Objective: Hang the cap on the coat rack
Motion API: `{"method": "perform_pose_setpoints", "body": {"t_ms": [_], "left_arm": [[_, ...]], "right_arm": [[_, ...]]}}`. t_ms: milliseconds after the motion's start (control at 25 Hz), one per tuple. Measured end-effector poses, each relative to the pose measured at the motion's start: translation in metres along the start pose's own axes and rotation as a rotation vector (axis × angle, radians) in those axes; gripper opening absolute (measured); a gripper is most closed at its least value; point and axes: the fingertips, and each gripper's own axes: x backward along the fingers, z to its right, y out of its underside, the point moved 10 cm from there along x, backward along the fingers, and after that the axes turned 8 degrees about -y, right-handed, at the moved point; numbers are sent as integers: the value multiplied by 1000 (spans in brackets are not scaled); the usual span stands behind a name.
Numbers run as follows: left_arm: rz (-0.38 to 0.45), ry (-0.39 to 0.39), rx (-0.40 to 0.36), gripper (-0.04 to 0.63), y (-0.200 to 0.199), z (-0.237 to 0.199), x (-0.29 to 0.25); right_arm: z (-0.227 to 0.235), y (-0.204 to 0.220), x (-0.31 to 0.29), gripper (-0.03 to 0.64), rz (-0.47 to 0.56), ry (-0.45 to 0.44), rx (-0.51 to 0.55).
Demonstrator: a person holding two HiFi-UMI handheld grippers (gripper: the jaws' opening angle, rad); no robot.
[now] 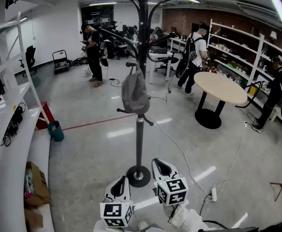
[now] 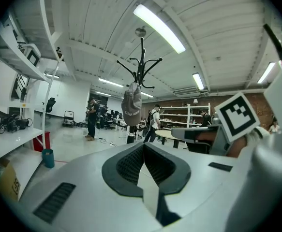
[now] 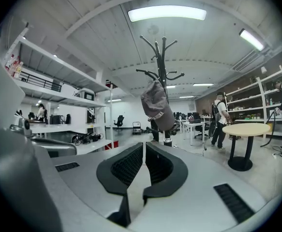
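A grey cap (image 1: 134, 94) hangs from a side hook of the black coat rack (image 1: 139, 139), which stands on the floor just in front of me. The left gripper view shows the cap (image 2: 131, 106) hanging off the rack (image 2: 141, 69) ahead, and so does the right gripper view, cap (image 3: 158, 106) on rack (image 3: 163, 57). My left gripper (image 1: 121, 181) and right gripper (image 1: 162, 163) are held low near the rack's round base, well below the cap. Both have their jaws shut with nothing between them, in the left gripper (image 2: 143, 148) and right gripper (image 3: 144, 149) views alike.
A round table (image 1: 220, 87) stands to the right. White shelving (image 1: 9, 144) runs along the left, with a cardboard box (image 1: 35, 183) and a teal bin (image 1: 56, 131) by it. A cable and power strip (image 1: 213, 194) lie on the floor. Several people stand farther back.
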Motion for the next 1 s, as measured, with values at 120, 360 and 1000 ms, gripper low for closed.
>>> {"method": "perform_pose_setpoints", "body": {"t_ms": [120,360,1000], "left_arm": [[23,20,-4,3,-7,-4,-2],[47,54,0,3,-8,-17,7],[41,84,37,3,-4,-19,15]], "right_arm": [[-23,13,17,26,31,24,-50],[-62,26,26,26,76,74,-60],[-83,21,44,11,87,99,3]]}}
